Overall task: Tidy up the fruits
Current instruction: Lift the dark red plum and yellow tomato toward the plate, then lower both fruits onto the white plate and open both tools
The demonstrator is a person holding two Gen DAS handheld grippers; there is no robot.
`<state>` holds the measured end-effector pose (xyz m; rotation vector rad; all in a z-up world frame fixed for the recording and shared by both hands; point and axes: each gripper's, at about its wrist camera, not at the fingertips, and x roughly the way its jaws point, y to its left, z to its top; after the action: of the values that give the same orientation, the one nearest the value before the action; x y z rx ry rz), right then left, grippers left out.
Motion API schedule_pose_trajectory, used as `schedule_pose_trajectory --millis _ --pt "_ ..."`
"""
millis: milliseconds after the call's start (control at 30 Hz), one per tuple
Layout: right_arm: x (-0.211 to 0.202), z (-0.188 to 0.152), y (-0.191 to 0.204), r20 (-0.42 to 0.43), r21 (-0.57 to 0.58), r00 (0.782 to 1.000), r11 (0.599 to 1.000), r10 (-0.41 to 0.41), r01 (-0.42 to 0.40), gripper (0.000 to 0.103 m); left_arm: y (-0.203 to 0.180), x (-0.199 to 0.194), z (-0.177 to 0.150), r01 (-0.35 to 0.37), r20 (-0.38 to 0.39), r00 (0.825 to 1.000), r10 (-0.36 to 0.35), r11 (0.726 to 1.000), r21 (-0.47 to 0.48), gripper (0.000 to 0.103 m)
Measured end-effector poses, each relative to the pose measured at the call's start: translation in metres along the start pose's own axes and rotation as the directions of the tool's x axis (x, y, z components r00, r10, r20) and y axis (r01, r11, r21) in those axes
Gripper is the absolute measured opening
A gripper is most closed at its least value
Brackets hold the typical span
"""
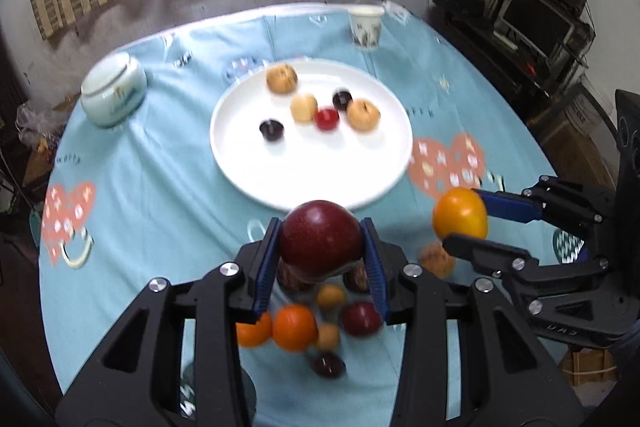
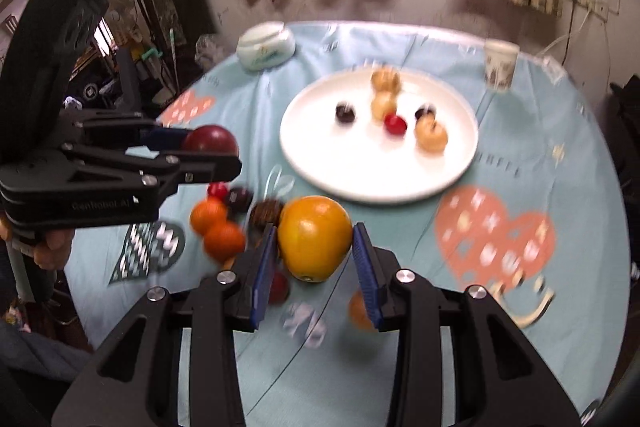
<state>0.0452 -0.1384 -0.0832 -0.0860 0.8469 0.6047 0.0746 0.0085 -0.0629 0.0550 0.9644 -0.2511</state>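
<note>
Up close, the left gripper (image 1: 322, 247) is clamped narrowly on a dark red apple (image 1: 320, 237), blue pads pressing both its sides, above the loose fruit pile (image 1: 304, 327), which is blurred and partly hidden behind the fingers. Alongside, the right gripper (image 2: 314, 247) pinches a yellow-orange fruit (image 2: 314, 237) the same way, its stem end tilted downward. Farther off, the white plate (image 1: 280, 179) carries six small fruits on the blue tablecloth (image 1: 160, 187); beyond stand a lidded jar (image 1: 114, 93) and a cup (image 1: 366, 27).
</note>
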Motion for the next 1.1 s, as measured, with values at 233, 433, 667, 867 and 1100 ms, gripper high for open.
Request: schedule_pose_trajectory --millis 233,433,667,867,1100 --pt "0.012 0.050 -0.027 0.072 -0.002 0.997 1.000 -0.021 0.022 0.038 0.010 0.021 0.051 -0.017 0.029 0.999 0.018 1.000 -0.016 0.040" --pt "0.045 0.065 -0.052 0.047 0.028 0.998 0.999 -0.036 0.035 0.038 0.014 0.059 0.070 -0.031 -0.010 0.999 0.031 0.999 -0.019 0.040" --pt "0.087 0.074 -0.074 0.001 0.055 0.999 0.998 -0.036 0.036 0.038 0.022 0.106 0.076 -0.050 -0.076 0.996 0.048 0.998 -0.031 0.040" --pt "0.115 0.078 -0.083 -0.061 0.052 0.997 0.998 -0.037 0.041 0.039 0.028 0.125 0.079 -0.062 -0.096 0.994 0.058 0.997 -0.046 0.043" --pt "0.116 0.073 -0.086 -0.051 0.058 0.997 0.996 -0.060 0.063 0.066 0.033 0.119 0.082 -0.081 -0.069 0.995 0.077 0.995 -0.058 0.059"
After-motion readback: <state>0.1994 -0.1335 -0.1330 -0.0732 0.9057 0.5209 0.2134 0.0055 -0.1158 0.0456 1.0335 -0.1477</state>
